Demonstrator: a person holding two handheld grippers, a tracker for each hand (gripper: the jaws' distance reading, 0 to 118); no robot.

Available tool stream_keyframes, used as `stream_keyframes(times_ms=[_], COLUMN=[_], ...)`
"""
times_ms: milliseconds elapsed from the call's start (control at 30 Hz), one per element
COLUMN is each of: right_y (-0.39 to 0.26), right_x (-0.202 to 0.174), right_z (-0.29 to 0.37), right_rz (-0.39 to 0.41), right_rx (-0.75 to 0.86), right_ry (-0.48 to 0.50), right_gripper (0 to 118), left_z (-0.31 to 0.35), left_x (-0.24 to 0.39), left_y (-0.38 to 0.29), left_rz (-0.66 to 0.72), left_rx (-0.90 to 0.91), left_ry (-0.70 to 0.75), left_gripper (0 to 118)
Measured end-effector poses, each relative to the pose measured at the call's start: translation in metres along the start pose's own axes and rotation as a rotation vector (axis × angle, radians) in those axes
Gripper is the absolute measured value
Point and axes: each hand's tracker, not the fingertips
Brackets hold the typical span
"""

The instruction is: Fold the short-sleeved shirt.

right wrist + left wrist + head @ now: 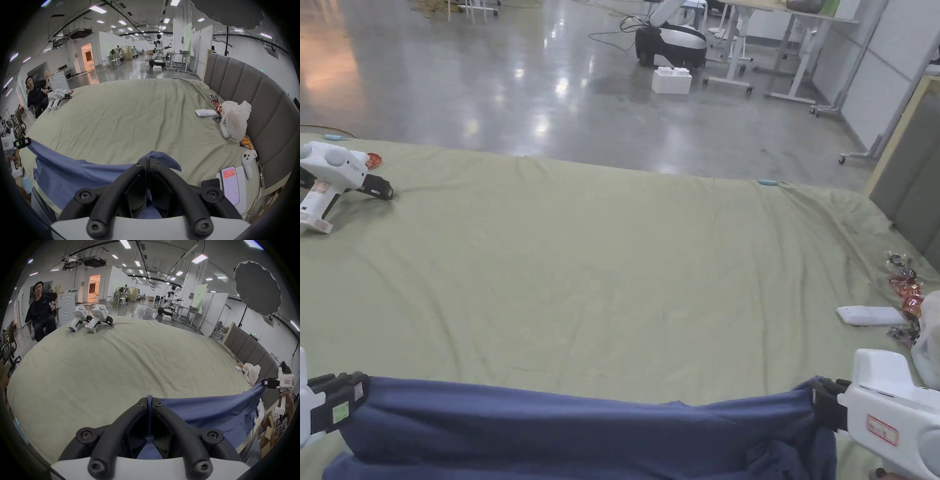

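My left tool (347,394) and right tool (828,403) each clamp 1 end of the blue shirt (581,431), stretched above the bed (612,262); next, I judge, laying it flat.

Green-sheeted bed (600,262): spare grippers (331,178), white remote (870,315), wrappers (903,284).
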Motion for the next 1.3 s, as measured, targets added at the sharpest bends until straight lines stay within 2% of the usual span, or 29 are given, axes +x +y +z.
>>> stream_keyframes(times_ms=[167, 367, 567, 633, 767, 900, 933, 1033, 1067, 1100, 1233, 1300], right_y=[-0.032, -0.081, -0.126, -0.139, -0.158, -0.166, -0.164, -0.150, -0.143, -0.135, -0.101, -0.089], right_x=[-0.002, -0.001, -0.001, -0.004, -0.007, -0.015, -0.017, -0.025, -0.027, -0.031, -0.046, -0.056], right_z=[0.036, 0.054, 0.038, 0.028, 0.009, 0.005, 0.009, 0.022, 0.028, 0.035, 0.053, 0.055], right_rz=[0.037, 0.101, 0.107, 0.127, 0.107, 0.107, 0.109, 0.146, 0.143, 0.141, 0.110, 0.079], right_rx=[-0.027, -0.142, -0.260, -0.291, -0.332, -0.347, -0.344, -0.305, -0.268, -0.214, 0.000, 0.129], right_ry=[-0.010, -0.052, -0.077, -0.097, -0.100, -0.096, -0.098, -0.188, -0.208, -0.223, -0.223, -0.173], right_gripper=[0, 0, 0, 0, 1, 2, 7, 74, 90, 91, 91, 91], left_z=[0.020, 0.041, 0.031, 0.024, 0.016, 0.012, 0.012, 0.024, 0.025, 0.029, 0.029, 0.026], left_x=[-0.020, -0.029, -0.038, -0.037, -0.024, -0.022, -0.020, -0.002, 0.002, 0.006, 0.026, 0.040], left_y=[-0.025, -0.075, -0.120, -0.130, -0.134, -0.127, -0.124, -0.111, -0.106, -0.101, -0.077, -0.065], left_rz=[0.011, -0.003, -0.025, -0.031, -0.038, -0.009, -0.003, -0.025, -0.034, -0.039, -0.057, -0.081], left_rx=[-0.002, -0.097, -0.234, -0.249, -0.261, -0.245, -0.242, -0.203, -0.184, -0.160, -0.050, 0.005], left_ry=[-0.015, -0.004, 0.032, 0.038, 0.069, 0.084, 0.089, 0.113, 0.120, 0.120, 0.110, 0.103], left_gripper=[2, 2, 2, 2, 2, 14, 18, 53, 66, 70, 70, 70])
